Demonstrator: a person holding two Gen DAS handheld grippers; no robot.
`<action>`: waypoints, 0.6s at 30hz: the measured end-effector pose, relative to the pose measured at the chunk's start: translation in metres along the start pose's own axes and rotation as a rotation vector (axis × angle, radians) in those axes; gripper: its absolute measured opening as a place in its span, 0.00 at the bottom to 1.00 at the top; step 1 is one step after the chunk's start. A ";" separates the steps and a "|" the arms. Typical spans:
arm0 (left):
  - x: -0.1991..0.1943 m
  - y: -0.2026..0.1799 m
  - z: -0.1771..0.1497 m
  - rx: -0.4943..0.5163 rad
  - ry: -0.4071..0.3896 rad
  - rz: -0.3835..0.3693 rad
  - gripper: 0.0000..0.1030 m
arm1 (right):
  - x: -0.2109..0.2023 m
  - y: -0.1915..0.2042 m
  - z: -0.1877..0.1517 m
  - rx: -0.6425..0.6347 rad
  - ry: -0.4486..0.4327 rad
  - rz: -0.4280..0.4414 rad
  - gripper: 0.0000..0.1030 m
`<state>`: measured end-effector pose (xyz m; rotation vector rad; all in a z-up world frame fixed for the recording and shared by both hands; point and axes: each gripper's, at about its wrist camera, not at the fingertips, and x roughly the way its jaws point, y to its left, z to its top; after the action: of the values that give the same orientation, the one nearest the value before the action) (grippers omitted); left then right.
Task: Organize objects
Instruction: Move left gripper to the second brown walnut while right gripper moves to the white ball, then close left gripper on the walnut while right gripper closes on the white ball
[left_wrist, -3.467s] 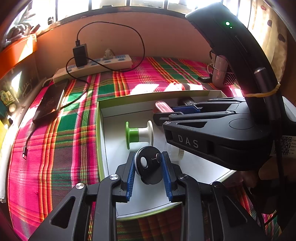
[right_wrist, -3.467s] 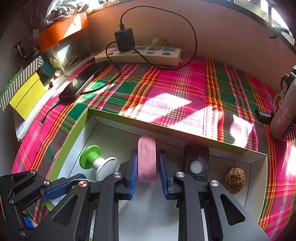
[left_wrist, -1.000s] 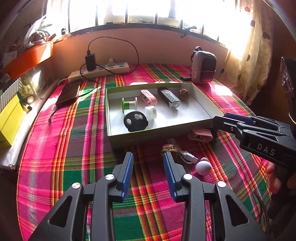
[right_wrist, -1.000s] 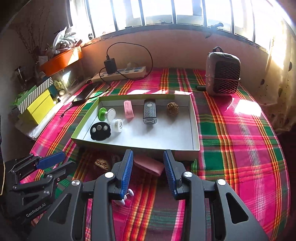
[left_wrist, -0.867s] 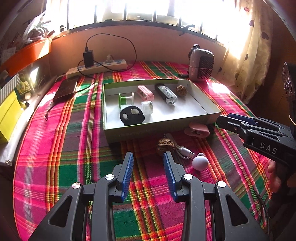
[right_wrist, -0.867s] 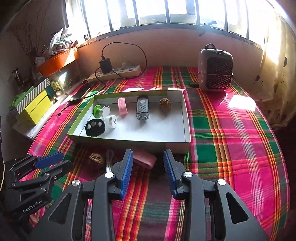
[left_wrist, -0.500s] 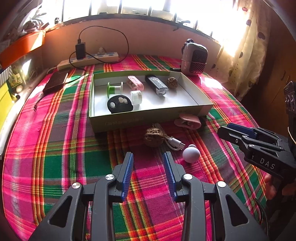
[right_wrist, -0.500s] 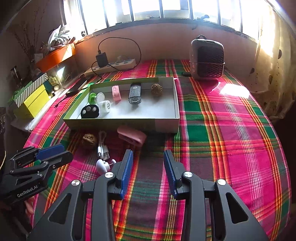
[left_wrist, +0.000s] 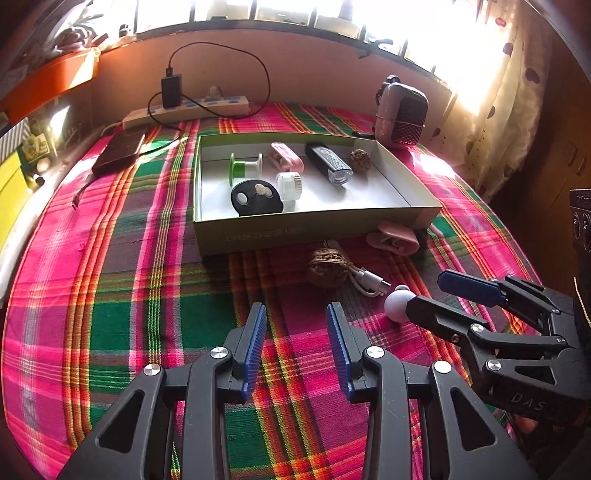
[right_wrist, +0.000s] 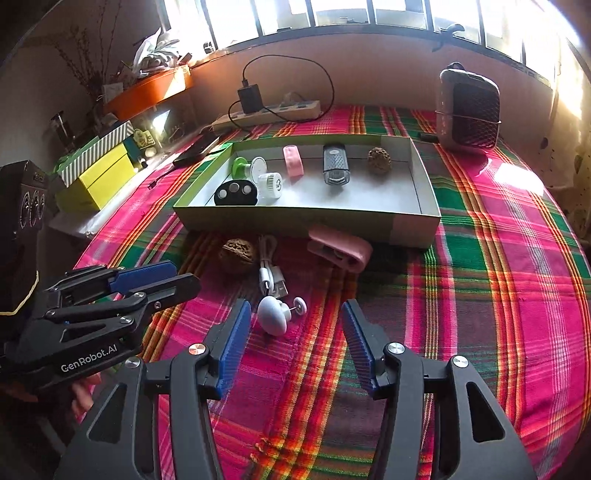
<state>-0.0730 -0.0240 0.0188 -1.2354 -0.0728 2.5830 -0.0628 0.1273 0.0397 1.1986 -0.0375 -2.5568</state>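
Observation:
A green-edged box holds a green spool, a black disc, a white jar, a pink case, a black light and a walnut. On the cloth in front of it lie another walnut, a white cable, a pink clip and a white knob. My right gripper hangs low over the knob with its jaws opening; the knob sits between the fingertips, untouched. My left gripper stands open over bare cloth, to the left of the knob.
A plaid cloth covers the table. At the back are a power strip with charger, a dark phone and a small heater. Yellow boxes and an orange planter line the left side. A curtain hangs at right.
Both grippers left the black disc and pink case in the box and drew back. In the last second the right gripper sank toward the white knob and its jaws widened.

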 end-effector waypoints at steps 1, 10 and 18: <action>0.000 0.001 0.000 0.001 0.001 -0.001 0.31 | 0.003 0.001 0.000 -0.004 0.007 -0.003 0.51; 0.003 0.009 0.002 -0.003 0.007 -0.014 0.31 | 0.022 0.012 0.001 -0.061 0.049 -0.099 0.51; 0.008 0.007 0.007 0.017 0.012 -0.048 0.31 | 0.026 0.010 -0.001 -0.076 0.056 -0.149 0.51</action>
<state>-0.0847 -0.0285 0.0166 -1.2282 -0.0776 2.5299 -0.0743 0.1104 0.0214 1.2884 0.1658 -2.6229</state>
